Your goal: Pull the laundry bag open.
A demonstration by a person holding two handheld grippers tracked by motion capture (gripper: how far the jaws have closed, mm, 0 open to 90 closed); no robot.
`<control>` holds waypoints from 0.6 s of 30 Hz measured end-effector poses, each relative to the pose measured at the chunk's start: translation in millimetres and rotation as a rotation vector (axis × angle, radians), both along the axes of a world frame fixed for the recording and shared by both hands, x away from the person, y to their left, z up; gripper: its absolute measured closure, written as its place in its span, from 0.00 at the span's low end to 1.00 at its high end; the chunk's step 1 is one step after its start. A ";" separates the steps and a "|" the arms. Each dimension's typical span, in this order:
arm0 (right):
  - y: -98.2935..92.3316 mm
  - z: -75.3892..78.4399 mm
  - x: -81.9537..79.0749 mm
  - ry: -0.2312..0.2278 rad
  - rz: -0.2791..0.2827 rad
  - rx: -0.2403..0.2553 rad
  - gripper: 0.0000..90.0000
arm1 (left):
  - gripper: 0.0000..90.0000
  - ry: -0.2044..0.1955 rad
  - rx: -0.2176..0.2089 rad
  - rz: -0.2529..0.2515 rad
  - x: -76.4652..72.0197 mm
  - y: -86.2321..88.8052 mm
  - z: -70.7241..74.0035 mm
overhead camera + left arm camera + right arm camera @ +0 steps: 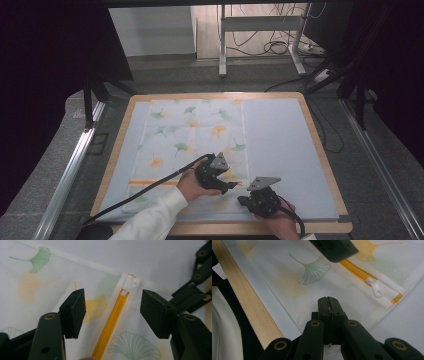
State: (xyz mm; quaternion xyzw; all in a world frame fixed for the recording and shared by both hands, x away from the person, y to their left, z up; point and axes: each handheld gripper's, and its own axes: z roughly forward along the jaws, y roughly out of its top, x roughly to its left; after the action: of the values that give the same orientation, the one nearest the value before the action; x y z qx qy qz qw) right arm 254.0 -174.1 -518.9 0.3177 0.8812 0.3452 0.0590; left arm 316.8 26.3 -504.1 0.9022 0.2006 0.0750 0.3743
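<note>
— Two grippers work near the front edge of the desk (320, 150), over a white mesh bag (190, 130) printed with green and yellow ginkgo leaves. Where does the bag lie?

— It lies flat on a pale mat (285, 150) that covers the desk, on the mat's left half, reaching from the far edge almost to the front edge. A yellow zipper (111, 326) runs across it near the front edge, and its white slider (128, 286) sits at the right end, close to the bag's front right corner.

— How does the left gripper (232, 186) stand?

— Its jaws are spread wide, one on each side of the zipper line, with the slider just beyond the tips. The left gripper (112, 311) holds nothing.

— And the right gripper (243, 200)?

— The right gripper (328, 301) has its jaws pressed together at the bag's front hem, just beside the corner. Whether fabric is pinched between them cannot be told. The left gripper's jaw hangs above the zipper in that view.
</note>
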 end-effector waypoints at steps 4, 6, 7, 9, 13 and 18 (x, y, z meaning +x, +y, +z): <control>0.9 -0.1 -2.0 0.000 0.006 -0.007 0.99 | 0.42 -0.023 0.023 -0.024 -0.8 -13.7 0.0; 0.7 0.0 -1.7 0.002 0.005 -0.005 0.99 | 0.43 -0.020 0.006 -0.031 -0.7 -18.2 -0.7; 0.5 0.0 -1.4 0.005 0.005 -0.008 0.99 | 0.44 -0.007 0.008 -0.031 0.2 -19.5 -1.3; 0.4 -0.5 -1.1 0.006 0.003 -0.007 0.99 | 0.44 -0.025 0.037 -0.036 1.2 -23.3 -3.0; 0.5 -1.1 -0.2 0.005 0.007 -0.010 0.99 | 0.47 -0.042 0.043 -0.057 0.5 -31.4 -3.9; 0.3 -1.2 0.3 0.004 0.007 -0.013 0.99 | 0.52 -0.003 0.021 -0.028 8.4 -32.5 -9.1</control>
State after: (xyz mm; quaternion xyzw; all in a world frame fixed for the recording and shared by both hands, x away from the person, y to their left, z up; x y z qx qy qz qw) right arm 254.2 -173.9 -520.0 0.3150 0.8846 0.3389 0.0584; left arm 325.2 -6.2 -513.2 0.9087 0.1864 0.0732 0.3663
